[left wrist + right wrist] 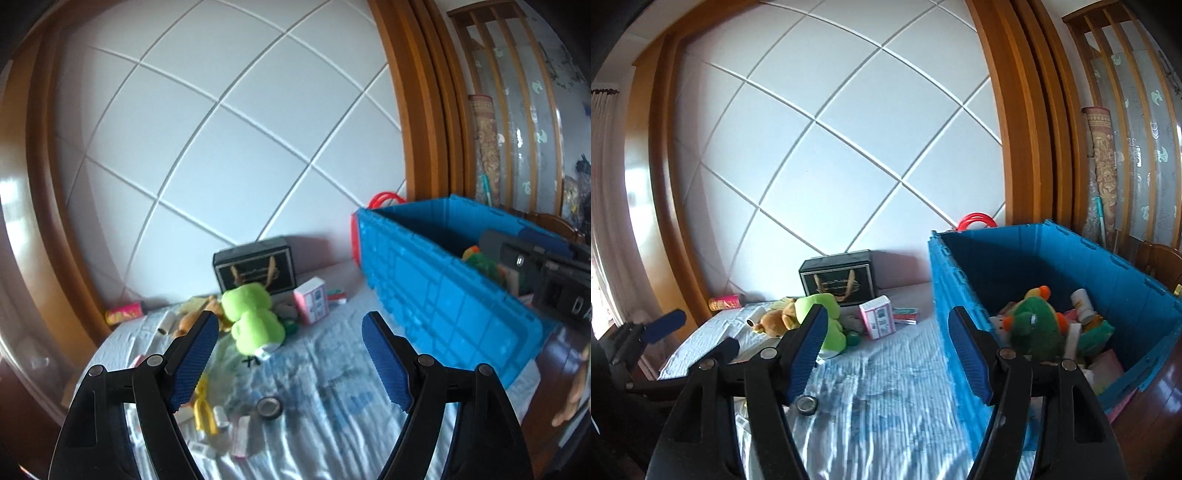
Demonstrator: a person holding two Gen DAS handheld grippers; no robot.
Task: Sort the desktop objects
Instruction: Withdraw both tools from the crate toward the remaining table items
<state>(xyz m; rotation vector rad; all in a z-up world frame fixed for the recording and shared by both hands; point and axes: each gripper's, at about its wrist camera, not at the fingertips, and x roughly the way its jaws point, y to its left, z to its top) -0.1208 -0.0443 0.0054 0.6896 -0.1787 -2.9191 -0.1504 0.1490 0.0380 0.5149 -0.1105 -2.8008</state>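
Loose items lie on a pale blue cloth: a green frog plush, a brown plush, a pink-and-white box and a black tape roll. A blue crate at the right holds a dark green plush and other items. My left gripper hangs open above the cloth, just short of the frog plush. My right gripper is open and empty beside the crate's left wall.
A black gift box stands against the tiled wall. A red-yellow can and a small white bottle lie at the far left. A yellow ribbon lies near the left finger. A red ring shows behind the crate.
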